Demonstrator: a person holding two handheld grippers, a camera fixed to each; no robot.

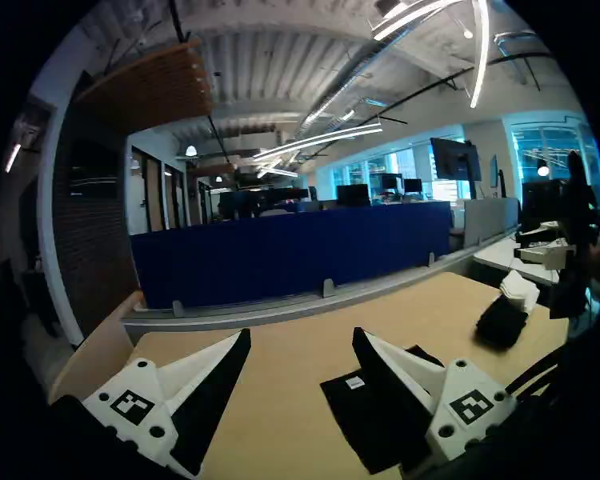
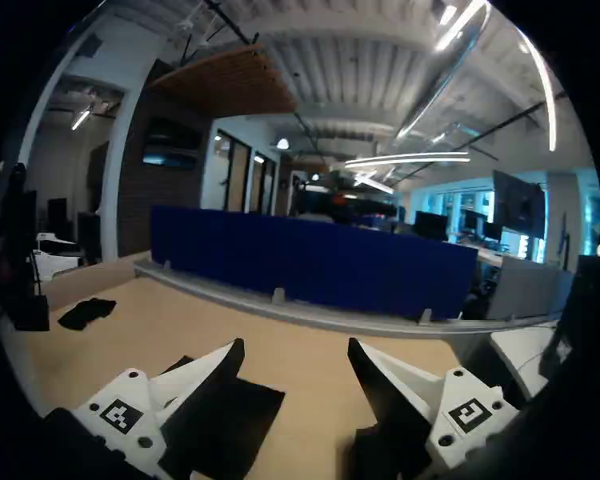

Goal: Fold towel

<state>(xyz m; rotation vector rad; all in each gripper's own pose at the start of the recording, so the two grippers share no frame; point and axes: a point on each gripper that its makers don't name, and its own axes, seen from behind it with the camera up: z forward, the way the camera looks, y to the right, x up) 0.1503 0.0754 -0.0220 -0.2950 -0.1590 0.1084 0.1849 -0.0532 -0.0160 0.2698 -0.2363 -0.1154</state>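
A flat black towel [image 1: 364, 412] with a small white tag lies on the wooden table [image 1: 308, 328], partly under the right finger of my left gripper [image 1: 300, 332]. That gripper is open and holds nothing. In the right gripper view the same kind of black towel [image 2: 240, 416] lies flat below the left finger of my right gripper [image 2: 294, 344], which is open and empty. More black cloth [image 2: 370, 454] shows under its right finger.
A heap of black cloth [image 1: 502, 322] with a folded white cloth [image 1: 521, 290] behind it sits at the table's right. A crumpled black cloth [image 2: 86, 312] lies far left. A blue divider [image 1: 300, 248] [image 2: 316, 260] borders the table's far edge.
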